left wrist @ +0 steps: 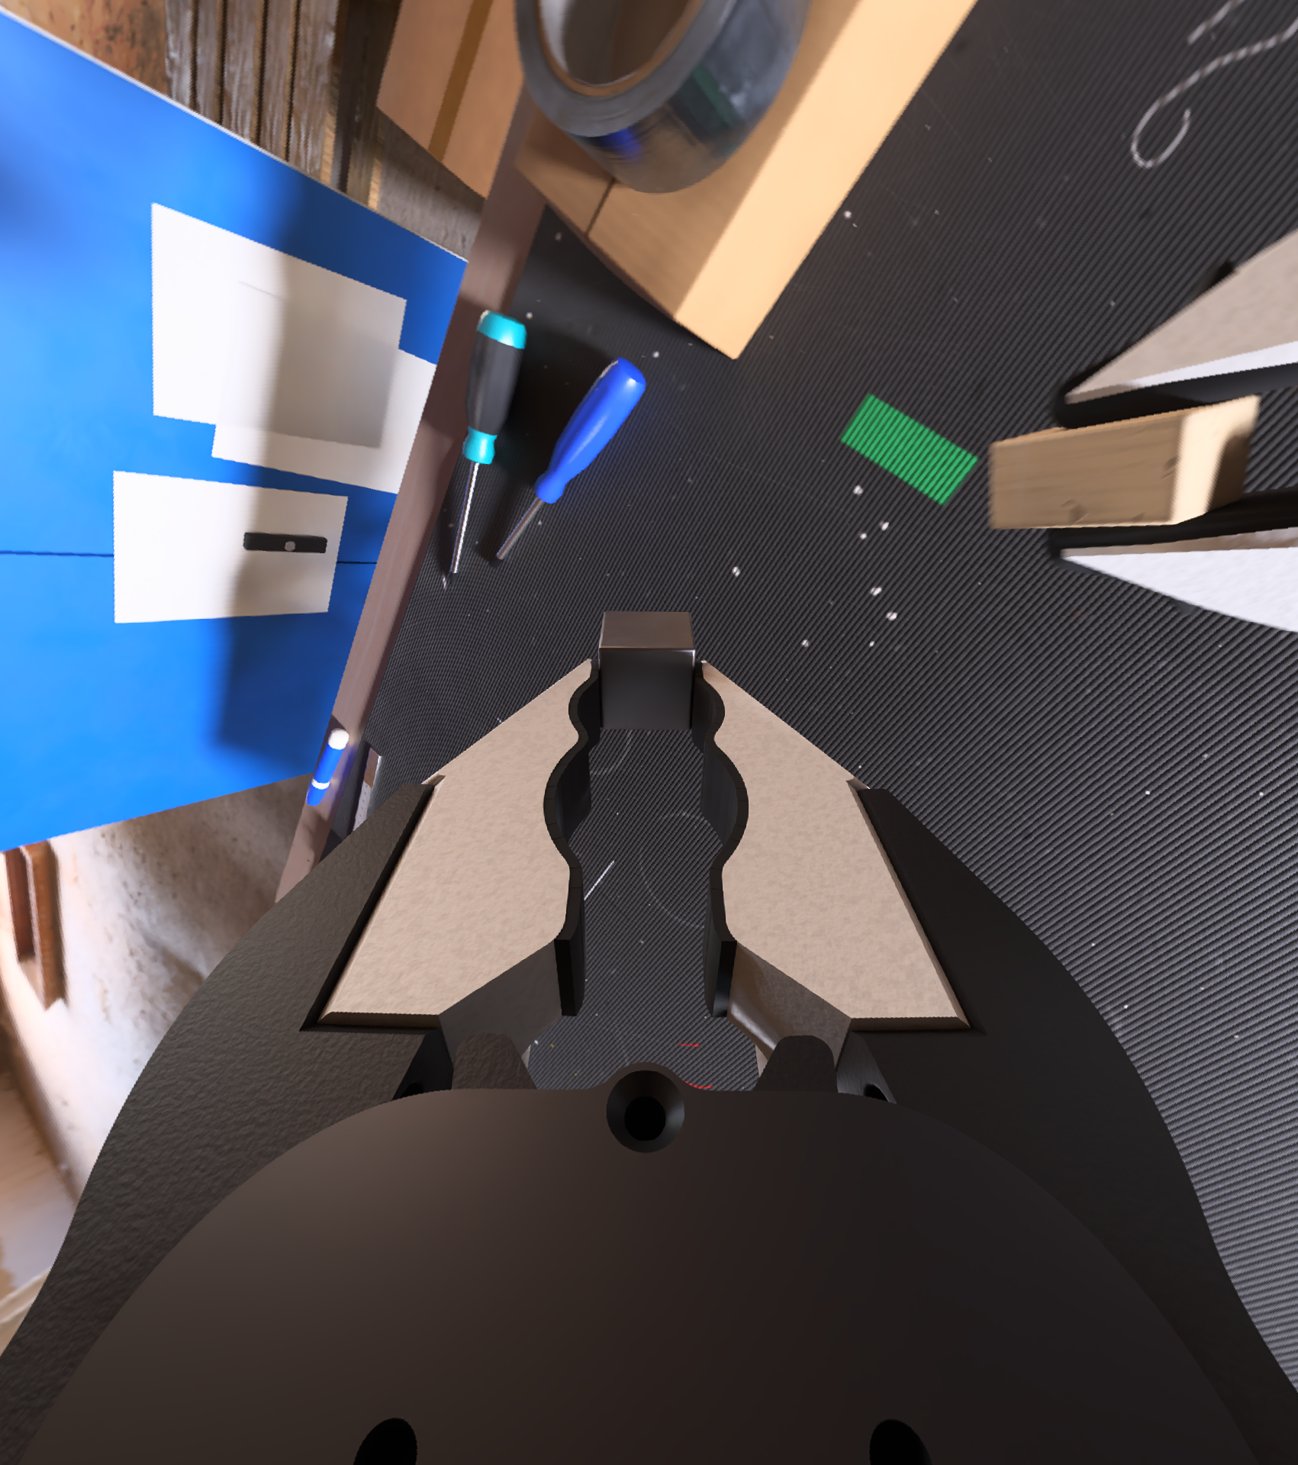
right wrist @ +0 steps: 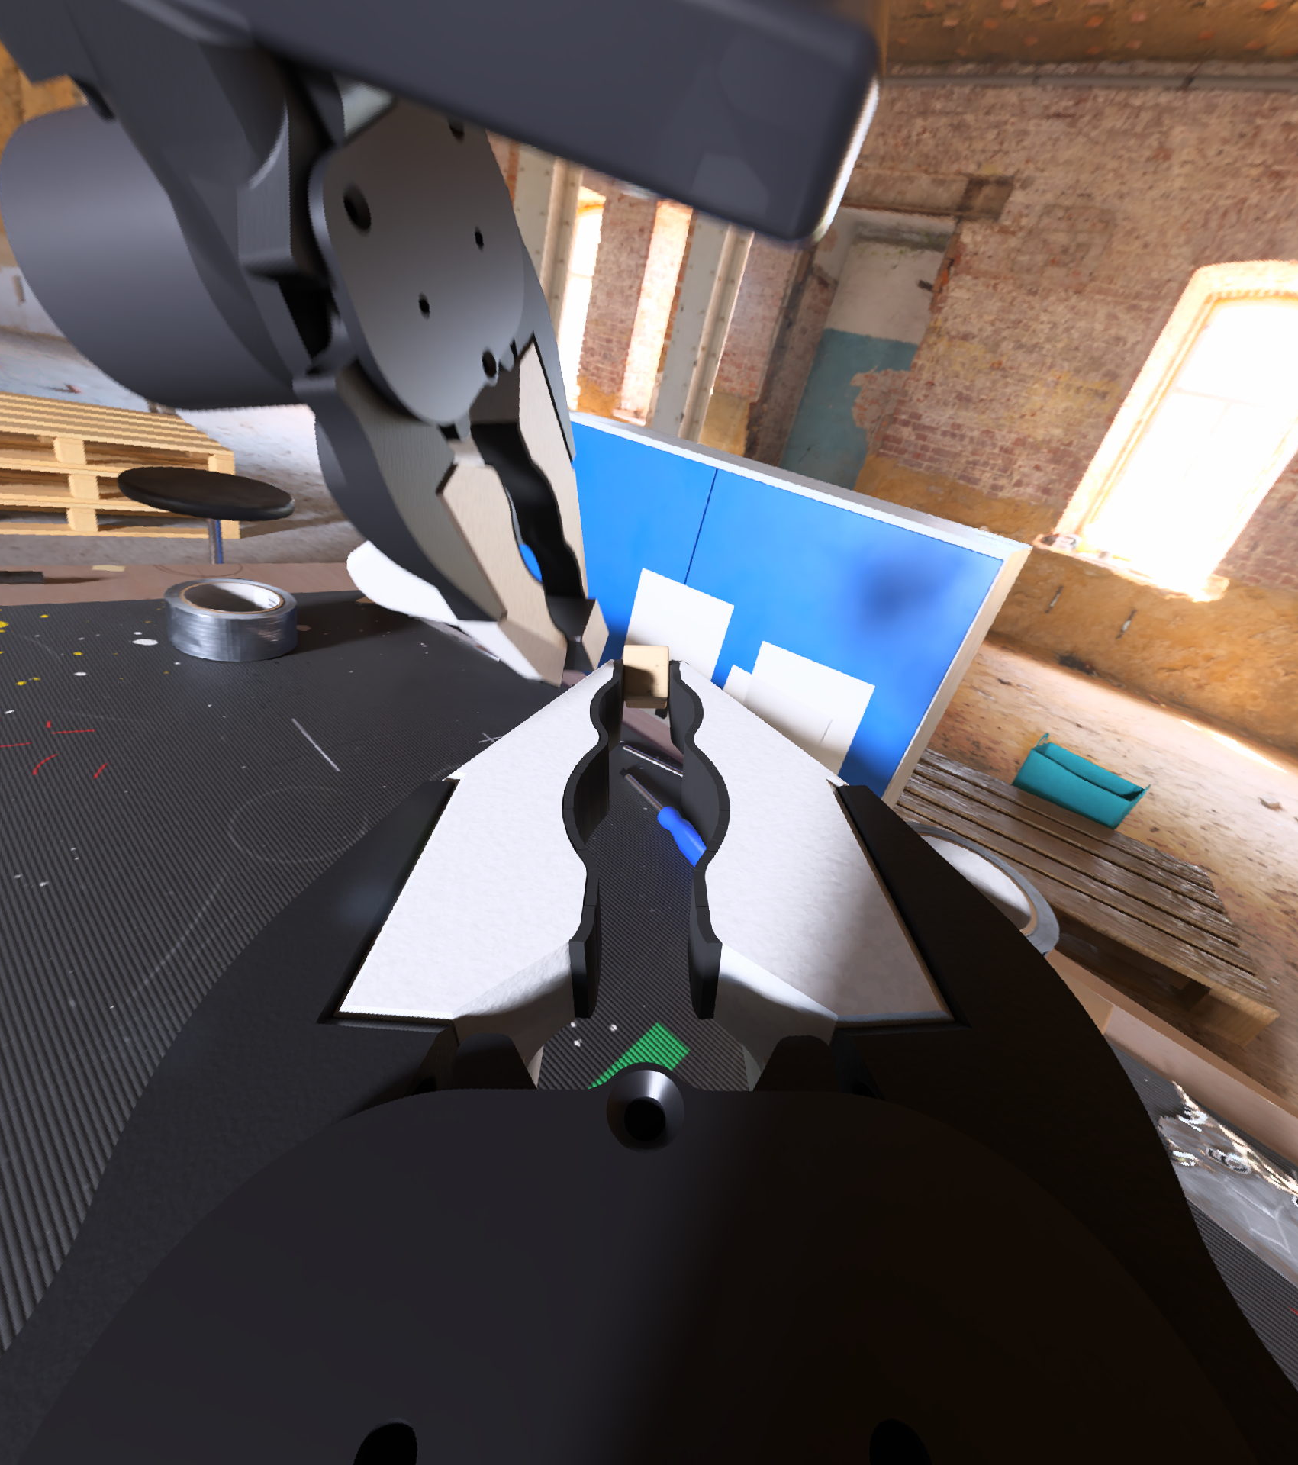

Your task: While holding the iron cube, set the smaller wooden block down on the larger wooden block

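Iron cube (left wrist: 645,683) (dark) pinched at left gripper (left wrist: 647,698) tips.

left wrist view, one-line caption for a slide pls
Left gripper clamps a dark iron cube above the black mat, two screwdrivers lying ahead.

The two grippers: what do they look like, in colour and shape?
The left gripper has a black rounded body and two wedge-shaped fingers with tan faces. The inner edges are black and wavy. The right gripper has the same shape, but its finger faces are white. Neither shows any cable or marking.
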Controlling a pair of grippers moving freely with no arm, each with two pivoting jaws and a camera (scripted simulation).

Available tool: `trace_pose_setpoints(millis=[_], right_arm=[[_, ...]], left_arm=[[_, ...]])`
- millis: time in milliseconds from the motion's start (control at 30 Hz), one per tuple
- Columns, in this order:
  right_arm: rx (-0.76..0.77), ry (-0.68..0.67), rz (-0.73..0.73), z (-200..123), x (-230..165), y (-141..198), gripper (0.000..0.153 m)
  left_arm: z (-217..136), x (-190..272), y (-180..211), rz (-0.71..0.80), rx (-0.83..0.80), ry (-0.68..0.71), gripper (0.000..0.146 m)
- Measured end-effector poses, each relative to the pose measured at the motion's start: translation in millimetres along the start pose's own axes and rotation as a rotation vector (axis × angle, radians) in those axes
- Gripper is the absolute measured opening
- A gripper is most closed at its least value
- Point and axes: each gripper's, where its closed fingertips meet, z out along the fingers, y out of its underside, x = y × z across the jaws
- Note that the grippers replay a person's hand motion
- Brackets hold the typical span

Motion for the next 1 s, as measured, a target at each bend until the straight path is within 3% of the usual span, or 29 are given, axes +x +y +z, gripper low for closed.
trace_pose_setpoints(millis=[433, 667, 1000], right_arm=[[-0.032, -0.114, -0.092, 7.7, -53.9, 10.4, 0.01], [-0.082, -0.257, -0.151, 3.3, -95.8, 18.2, 0.01], [-0.109, -0.484, -0.259, -68.5, -146.5, 20.1, 0.01]], left_arm=[[-53.0, -67.0, 45.4, -0.272, 0.16, -0.033, 0.022], [-80.8, -99.8, 68.4, -0.431, 0.286, -0.03, 0.022], [-95.2, -129.3, 70.4, -0.517, 0.384, -0.033, 0.022]])
